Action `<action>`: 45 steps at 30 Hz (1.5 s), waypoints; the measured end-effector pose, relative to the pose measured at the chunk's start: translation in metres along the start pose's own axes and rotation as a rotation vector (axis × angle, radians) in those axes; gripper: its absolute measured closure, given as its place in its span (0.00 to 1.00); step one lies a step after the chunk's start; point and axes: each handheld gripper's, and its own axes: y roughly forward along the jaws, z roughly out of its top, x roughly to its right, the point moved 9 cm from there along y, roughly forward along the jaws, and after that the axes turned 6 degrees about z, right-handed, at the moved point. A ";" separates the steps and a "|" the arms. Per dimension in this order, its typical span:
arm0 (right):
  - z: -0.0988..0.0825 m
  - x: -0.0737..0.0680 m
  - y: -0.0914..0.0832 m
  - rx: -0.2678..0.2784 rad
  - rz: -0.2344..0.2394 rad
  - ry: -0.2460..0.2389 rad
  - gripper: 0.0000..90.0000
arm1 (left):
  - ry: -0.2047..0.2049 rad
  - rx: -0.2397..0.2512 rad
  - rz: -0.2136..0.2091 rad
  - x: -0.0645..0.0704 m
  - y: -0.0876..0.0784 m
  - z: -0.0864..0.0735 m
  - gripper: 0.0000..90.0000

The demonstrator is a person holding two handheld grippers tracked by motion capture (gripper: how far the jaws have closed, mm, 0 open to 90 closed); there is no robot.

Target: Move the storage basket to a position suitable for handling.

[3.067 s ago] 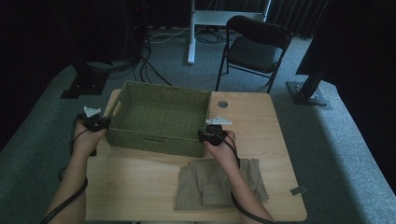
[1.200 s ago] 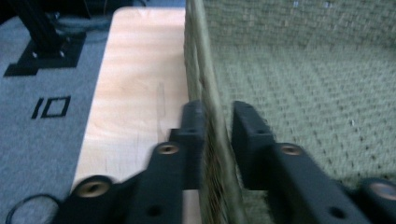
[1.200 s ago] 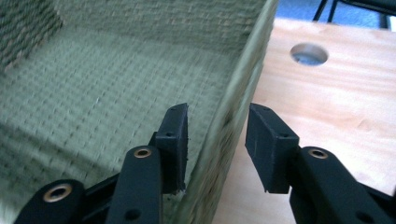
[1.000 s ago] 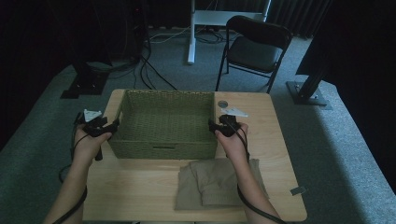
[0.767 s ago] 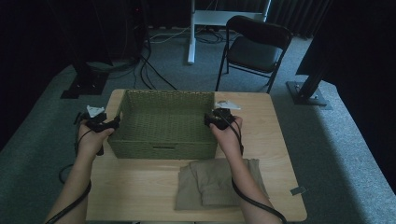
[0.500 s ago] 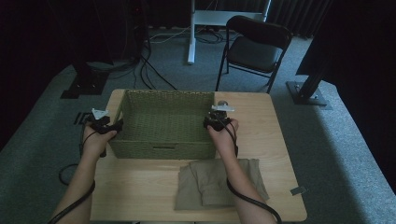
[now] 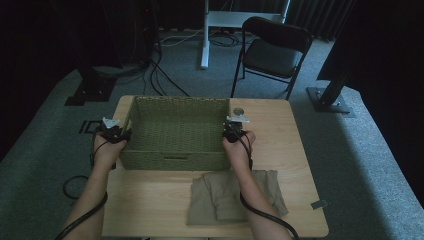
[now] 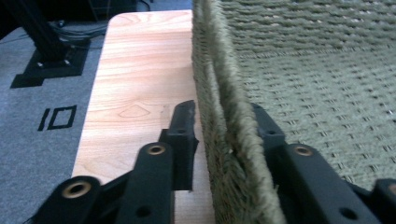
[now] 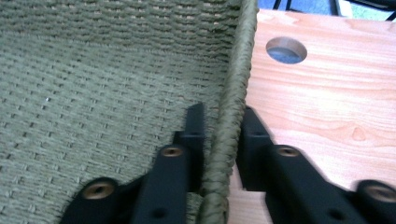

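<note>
At the table (image 7: 280,200), you hold the woven basket (image 7: 175,131) by both of its short sides. Your left gripper (image 8: 224,126) straddles the basket's left wall, one black jaw outside over the bare wood and the other inside against the weave; the jaws have just been closing and now pinch the rim between them. Your right gripper (image 9: 222,135) does the same on the opposite wall (its jaws have also just closed), gripping the braided rim tightly, with one jaw inside the basket and one outside above the tabletop. From the high view, the left gripper (image 7: 114,132) and the right gripper (image 7: 234,131) sit level with each other at the basket's middle. The basket rests on the far half of the table, open side up, nothing seen inside it. A folded olive cloth (image 7: 225,195) lies on the near part of the table, just in front of the basket, under your right forearm. A round hole (image 9: 286,50) in the tabletop shows just beyond the right gripper.
</note>
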 end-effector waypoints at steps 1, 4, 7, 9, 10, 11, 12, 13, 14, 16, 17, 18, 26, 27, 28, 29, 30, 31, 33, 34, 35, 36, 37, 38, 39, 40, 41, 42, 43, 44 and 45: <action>0.000 0.000 0.000 -0.005 -0.005 -0.001 0.88 | 0.015 -0.001 -0.006 0.001 0.000 0.000 0.79; 0.000 0.000 0.000 -0.016 -0.020 -0.021 0.88 | 0.029 -0.013 -0.034 0.005 -0.001 0.000 0.87; 0.000 0.003 -0.001 -0.026 -0.018 -0.029 0.89 | 0.016 -0.032 -0.041 0.008 -0.002 0.000 0.90; 0.000 0.004 -0.001 -0.025 -0.018 -0.029 0.89 | 0.017 -0.036 -0.041 0.009 -0.001 0.000 0.90; 0.000 0.005 -0.001 -0.024 -0.017 -0.029 0.89 | 0.014 -0.035 -0.042 0.009 -0.001 0.000 0.90; 0.000 0.005 -0.001 -0.024 -0.017 -0.029 0.89 | 0.014 -0.035 -0.042 0.009 -0.001 0.000 0.90; 0.000 0.005 -0.001 -0.024 -0.016 -0.027 0.89 | 0.012 -0.033 -0.042 0.010 -0.001 0.000 0.90; 0.000 0.006 -0.001 -0.023 -0.016 -0.024 0.89 | 0.015 -0.034 -0.041 0.010 -0.001 0.000 0.90; 0.000 0.006 -0.001 -0.023 -0.016 -0.025 0.89 | 0.015 -0.034 -0.041 0.010 -0.001 0.000 0.90; 0.000 0.007 -0.001 -0.023 -0.015 -0.026 0.89 | 0.013 -0.033 -0.041 0.011 -0.001 0.000 0.90; 0.000 0.008 -0.002 -0.022 -0.014 -0.023 0.89 | 0.011 -0.032 -0.042 0.012 -0.001 0.001 0.90; 0.000 0.008 -0.002 -0.021 -0.014 -0.022 0.89 | 0.014 -0.033 -0.044 0.013 0.000 0.001 0.90; -0.001 0.022 -0.004 -0.023 -0.023 -0.015 0.88 | 0.019 -0.030 -0.054 0.028 0.004 0.005 0.90; -0.001 0.024 -0.005 -0.022 -0.023 -0.015 0.88 | 0.019 -0.030 -0.055 0.030 0.004 0.006 0.90; -0.001 0.024 -0.005 -0.022 -0.023 -0.015 0.88 | 0.019 -0.030 -0.055 0.030 0.004 0.006 0.90; -0.001 0.029 -0.006 -0.023 -0.028 -0.013 0.88 | 0.022 -0.032 -0.058 0.034 0.005 0.007 0.90; -0.001 0.029 -0.006 -0.023 -0.028 -0.013 0.88 | 0.022 -0.032 -0.058 0.034 0.005 0.007 0.90; -0.001 0.033 -0.007 -0.023 -0.025 -0.011 0.88 | 0.022 -0.031 -0.060 0.039 0.006 0.008 0.90; -0.002 0.037 -0.008 -0.024 -0.027 -0.010 0.88 | 0.026 -0.031 -0.060 0.043 0.007 0.009 0.90; -0.002 0.037 -0.008 -0.024 -0.027 -0.010 0.88 | 0.026 -0.031 -0.060 0.043 0.007 0.009 0.90; -0.002 0.039 -0.008 -0.024 -0.027 -0.008 0.88 | 0.023 -0.030 -0.061 0.047 0.007 0.010 0.90; -0.002 0.045 -0.009 -0.023 -0.029 -0.006 0.88 | 0.024 -0.031 -0.065 0.050 0.008 0.011 0.90; -0.002 0.046 -0.010 -0.022 -0.029 -0.005 0.89 | 0.024 -0.031 -0.065 0.050 0.008 0.011 0.90; -0.002 0.048 -0.010 -0.022 -0.030 -0.003 0.88 | 0.024 -0.031 -0.068 0.054 0.009 0.012 0.90; -0.002 0.050 -0.011 -0.022 -0.030 -0.002 0.88 | 0.024 -0.030 -0.069 0.056 0.010 0.012 0.90; -0.002 0.050 -0.011 -0.022 -0.030 -0.002 0.88 | 0.024 -0.030 -0.069 0.056 0.010 0.012 0.90; -0.003 0.055 -0.012 -0.023 -0.031 0.001 0.88 | 0.029 -0.033 -0.073 0.061 0.010 0.014 0.90; -0.003 0.055 -0.012 -0.023 -0.031 0.001 0.88 | 0.029 -0.033 -0.073 0.061 0.010 0.014 0.90; -0.003 0.060 -0.013 -0.024 -0.030 0.005 0.88 | 0.028 -0.031 -0.072 0.063 0.011 0.014 0.90; -0.003 0.062 -0.013 -0.025 -0.031 0.007 0.88 | 0.029 -0.033 -0.074 0.068 0.012 0.015 0.90; -0.003 0.065 -0.014 -0.026 -0.032 0.011 0.89 | 0.029 -0.033 -0.074 0.068 0.012 0.015 0.90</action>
